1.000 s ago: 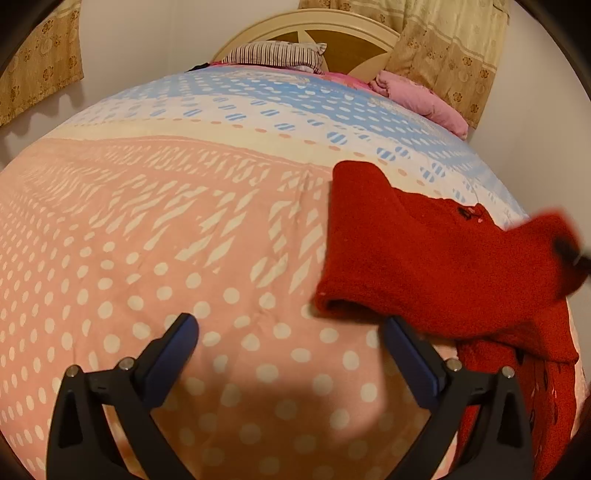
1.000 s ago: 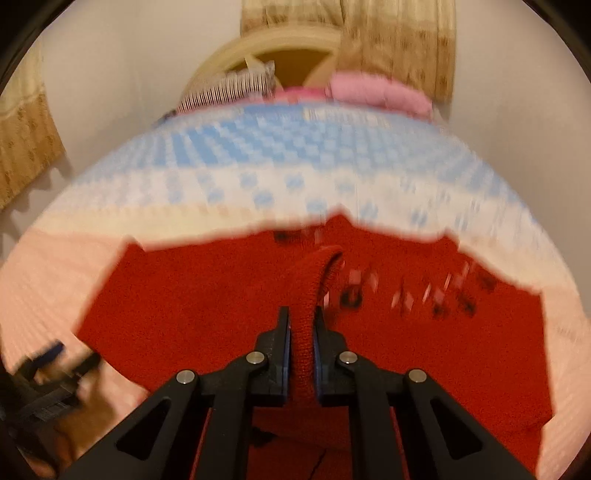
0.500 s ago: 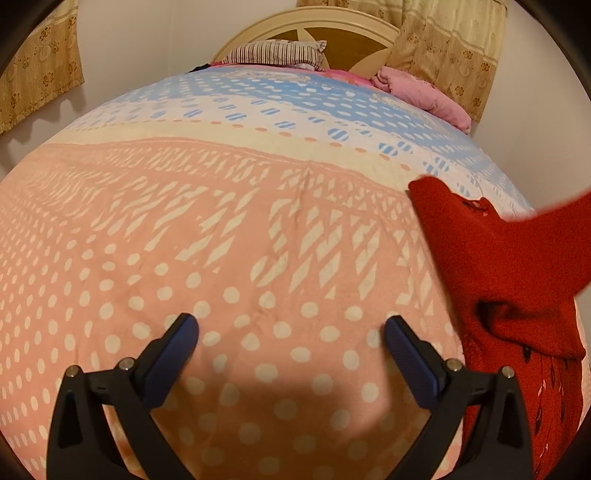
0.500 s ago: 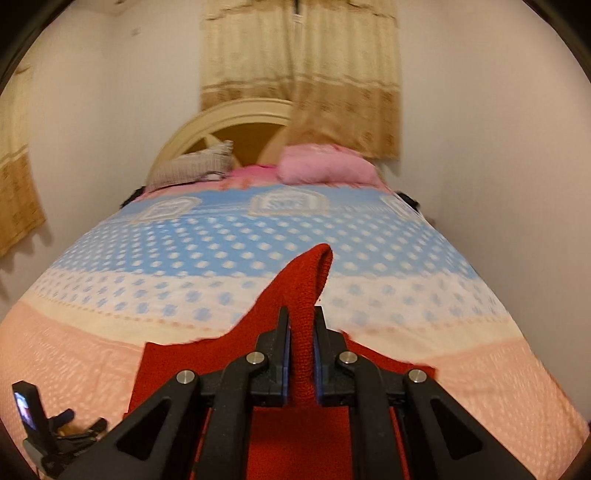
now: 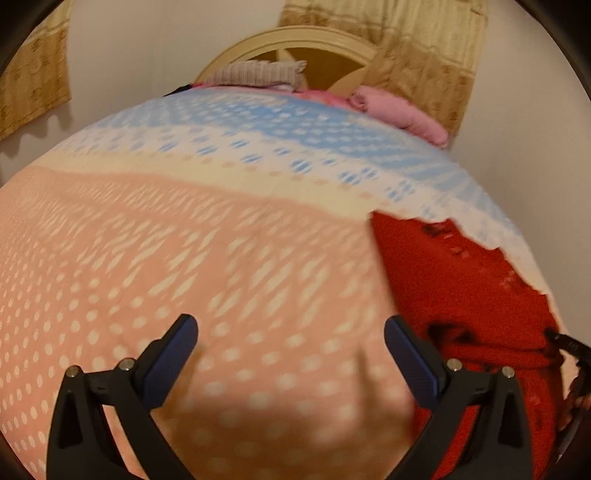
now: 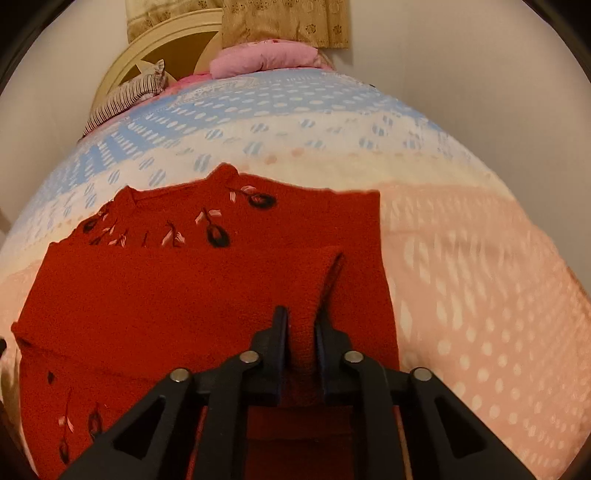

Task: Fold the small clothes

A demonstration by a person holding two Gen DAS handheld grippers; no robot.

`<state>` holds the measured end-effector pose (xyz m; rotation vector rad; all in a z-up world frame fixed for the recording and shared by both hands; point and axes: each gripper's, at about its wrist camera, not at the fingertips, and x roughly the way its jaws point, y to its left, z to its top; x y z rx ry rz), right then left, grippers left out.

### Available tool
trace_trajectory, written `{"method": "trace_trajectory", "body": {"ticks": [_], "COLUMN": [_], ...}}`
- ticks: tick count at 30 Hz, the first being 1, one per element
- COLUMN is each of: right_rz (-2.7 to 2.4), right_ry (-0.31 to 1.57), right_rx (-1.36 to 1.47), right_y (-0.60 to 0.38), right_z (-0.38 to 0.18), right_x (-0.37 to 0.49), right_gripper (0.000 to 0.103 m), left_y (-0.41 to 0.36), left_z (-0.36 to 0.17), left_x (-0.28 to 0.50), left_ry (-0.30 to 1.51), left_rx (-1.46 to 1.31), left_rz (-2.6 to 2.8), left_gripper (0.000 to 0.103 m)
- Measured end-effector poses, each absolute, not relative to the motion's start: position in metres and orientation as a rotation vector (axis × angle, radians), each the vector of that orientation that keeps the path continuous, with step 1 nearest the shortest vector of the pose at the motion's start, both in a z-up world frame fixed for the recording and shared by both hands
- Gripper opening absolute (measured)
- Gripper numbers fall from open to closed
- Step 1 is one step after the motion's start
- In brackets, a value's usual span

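Red knit sweater [image 6: 207,295] is spread out flat on the bedspread [image 6: 480,280], sitting where the pink dotted part meets the white and blue bands. Dark flower embroidery with pink leaves runs across its far edge near the neckline, plus a bit more at the near left. The right gripper [image 6: 301,325] has its fingers pinched on a raised ridge of the red fabric, a sleeve or fold by the look of it, near the sweater's right edge. The left gripper [image 5: 291,350] hangs over bare pink bedspread with its blue-padded fingers [image 5: 173,354] spread wide, holding nothing; from its view the sweater [image 5: 461,288] lies off to the right, and the shot is pretty blurry. At the far end there's a striped pillow [image 6: 125,99] and a pink pillow [image 6: 266,57] against a cream headboard [image 6: 166,40], with tan curtains [image 6: 288,18] behind. No containers anywhere in either view.
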<state>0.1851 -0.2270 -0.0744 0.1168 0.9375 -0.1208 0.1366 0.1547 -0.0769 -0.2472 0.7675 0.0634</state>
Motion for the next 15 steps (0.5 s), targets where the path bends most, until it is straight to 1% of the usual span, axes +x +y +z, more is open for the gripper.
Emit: {"method": "trace_trajectory", "body": {"ticks": [1,2,3,4,6,8,11,13,15], "right_rz": [-0.123,-0.152,-0.203,-0.257,-0.345,-0.317,-0.208,-0.183,-0.184], "right_ry": [0.931,0.928,0.909,0.874,0.799,0.749,0.754,0.773,0.827], "right_rx": [0.125,0.124,0.111,0.095,0.042,-0.002,-0.065,-0.118,-0.149], "right_y": [-0.231,-0.235,-0.239,-0.241,-0.237,-0.223,-0.196,-0.183,-0.18], "right_z": [-0.072,-0.068,-0.062,-0.055,-0.04,-0.029,-0.029,-0.04,-0.057], "right_x": [0.182,0.178,0.173,0.167,0.157,0.151,0.153,0.162,0.178], "right_gripper": [0.026,0.038,0.042,0.043,0.043,0.043,0.043,0.043,0.034], "left_y": [0.147,0.137,0.129,0.119,0.096,0.067,0.04,0.031,0.033], "left_z": [-0.072,-0.066,-0.062,-0.059,-0.057,-0.062,-0.076,-0.092,-0.095], "left_x": [0.141,0.146,0.15,0.155,0.165,0.174,0.18,0.186,0.186], "left_ry": [0.764,0.76,0.755,0.748,0.746,0.76,0.781,0.848,0.857], "left_rx": [-0.235,-0.217,-0.203,-0.186,-0.137,-0.053,0.055,0.099,0.09], "left_rz": [0.051,0.039,0.03,0.017,0.003,0.002,0.023,0.035,0.04], "left_gripper": [0.103,0.103,0.103,0.103,0.103,0.103,0.103,0.103,0.103]}}
